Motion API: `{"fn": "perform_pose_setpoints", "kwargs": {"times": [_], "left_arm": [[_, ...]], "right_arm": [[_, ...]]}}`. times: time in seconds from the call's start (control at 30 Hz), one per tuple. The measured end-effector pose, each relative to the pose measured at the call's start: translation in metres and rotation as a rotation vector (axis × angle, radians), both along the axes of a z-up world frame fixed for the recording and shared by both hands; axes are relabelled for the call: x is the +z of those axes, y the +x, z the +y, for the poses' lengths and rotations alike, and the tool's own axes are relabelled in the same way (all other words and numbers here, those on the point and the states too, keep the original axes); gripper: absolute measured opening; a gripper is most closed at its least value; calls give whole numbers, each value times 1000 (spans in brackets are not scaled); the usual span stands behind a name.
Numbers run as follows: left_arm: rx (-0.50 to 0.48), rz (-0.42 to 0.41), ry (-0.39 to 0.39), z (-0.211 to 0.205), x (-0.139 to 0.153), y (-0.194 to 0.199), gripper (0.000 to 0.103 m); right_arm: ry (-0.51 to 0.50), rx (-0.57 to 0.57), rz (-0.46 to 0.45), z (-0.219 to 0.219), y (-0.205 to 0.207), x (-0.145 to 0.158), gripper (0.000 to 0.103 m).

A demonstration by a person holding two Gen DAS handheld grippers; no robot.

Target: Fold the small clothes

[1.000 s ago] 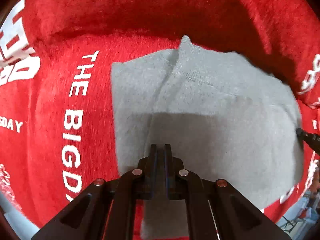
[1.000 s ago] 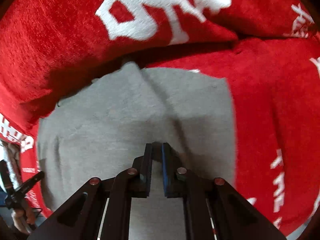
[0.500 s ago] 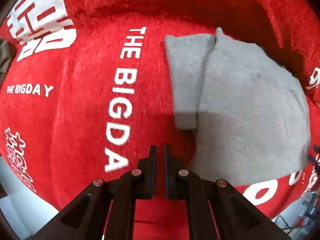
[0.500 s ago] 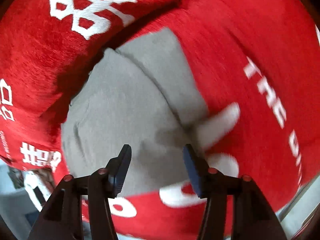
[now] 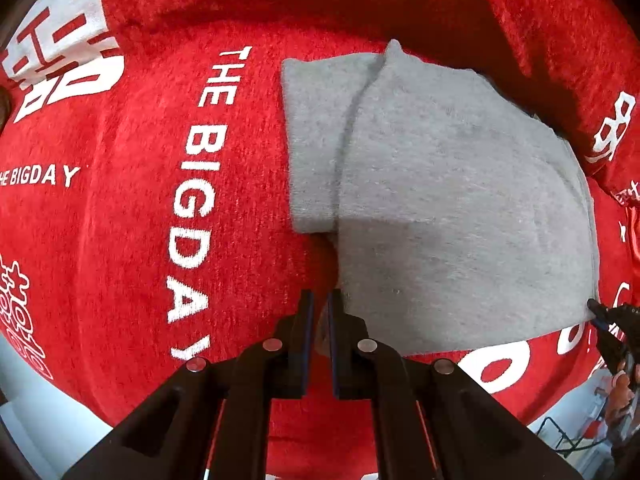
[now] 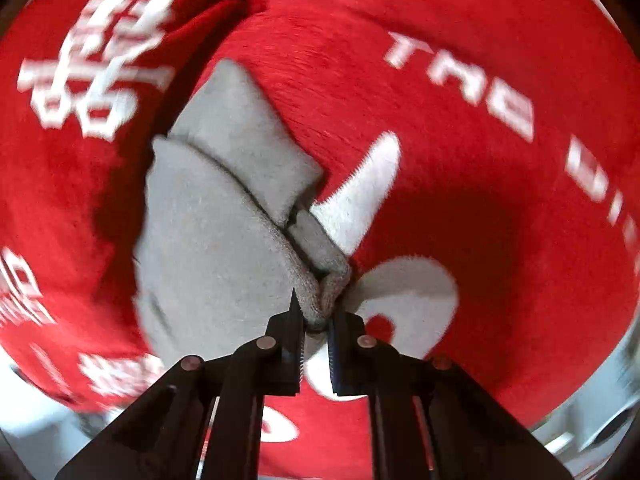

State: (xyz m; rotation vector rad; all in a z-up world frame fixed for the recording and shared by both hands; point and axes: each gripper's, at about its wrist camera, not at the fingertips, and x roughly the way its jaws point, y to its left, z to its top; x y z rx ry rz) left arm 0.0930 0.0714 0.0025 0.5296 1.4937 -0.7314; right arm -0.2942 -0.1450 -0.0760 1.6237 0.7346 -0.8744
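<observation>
A folded grey garment (image 5: 440,200) lies on a red blanket (image 5: 120,220) with white lettering. My left gripper (image 5: 318,312) is shut and holds nothing. It hangs over the blanket just left of the garment's near corner. In the right wrist view the grey garment (image 6: 216,232) shows a narrow folded strip along its right side. My right gripper (image 6: 316,312) has its jaws closing on a bunched corner of that cloth, and the pads press on it. Seen from the left wrist, the right gripper (image 5: 600,314) pinches the garment's near right corner.
The red blanket (image 6: 460,200) rises into a thick ridge (image 5: 360,0) behind the garment. Pale floor shows past the blanket's near edge at lower left (image 5: 32,408) and lower right (image 6: 600,400). A person's hand (image 5: 620,384) holds the right gripper.
The left gripper has drawn back off the garment, still shut. The right gripper opened, rolled and swung round the near corner, then closed on the bunched cloth there.
</observation>
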Motion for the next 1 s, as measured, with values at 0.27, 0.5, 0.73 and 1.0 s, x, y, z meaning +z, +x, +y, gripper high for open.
{"fn": "perform_pose_setpoints", "kwargs": {"times": [0.27, 0.5, 0.73, 1.0], "left_arm": [[50, 12, -8, 16, -4, 10, 8], [74, 31, -8, 27, -9, 16, 8], [90, 37, 6, 34, -13, 24, 8], [67, 2, -23, 42, -2, 34, 8]], "right_arm": [[-30, 128, 33, 14, 31, 19, 19], [106, 270, -281, 82, 110, 12, 58], [349, 199, -500, 148, 203, -45, 58], [295, 229, -465, 153, 250, -45, 8]]}}
